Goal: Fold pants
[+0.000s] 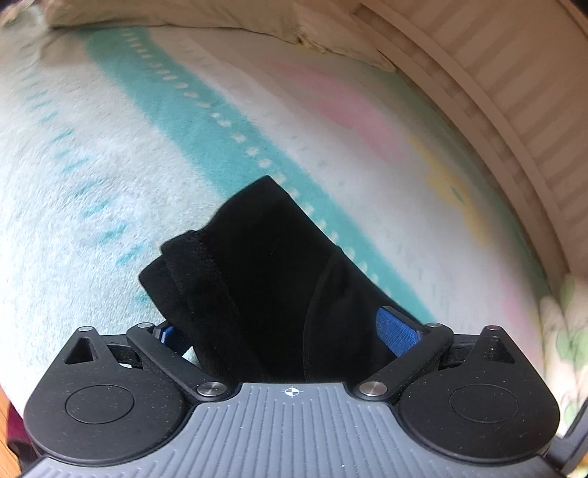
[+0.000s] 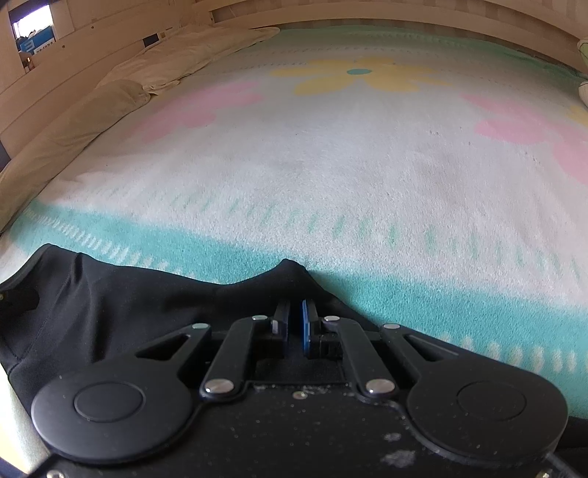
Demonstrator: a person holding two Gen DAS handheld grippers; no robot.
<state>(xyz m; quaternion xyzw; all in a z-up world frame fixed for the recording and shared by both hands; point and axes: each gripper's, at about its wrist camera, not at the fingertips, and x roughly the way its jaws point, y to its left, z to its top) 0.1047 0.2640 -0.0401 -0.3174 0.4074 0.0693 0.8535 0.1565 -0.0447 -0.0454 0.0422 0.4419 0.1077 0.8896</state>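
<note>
Left tool (image 1: 292, 331) stands with its blue pads (image 1: 398, 329) spread wide apart, and the black pants (image 1: 264, 272) lie between them without either pad pressing on the cloth. From this wrist view the pants show as a bunched, layered fold on the bed's blanket (image 1: 110, 165), which is white fleece with a teal stripe, pink and yellow patches. A cream pillow (image 1: 205, 14) lies along the far edge, beside a pale wooden bed frame (image 1: 514, 92).

Right tool (image 2: 296, 321), in its own wrist view, has its pads drawn together and clamped on a raised pinch of the pants (image 2: 128, 305). That cloth spreads flat to the left over the teal stripe of the blanket (image 2: 330, 165). Cream pillows (image 2: 73, 125) line the left edge against the wooden frame (image 2: 367, 14).
</note>
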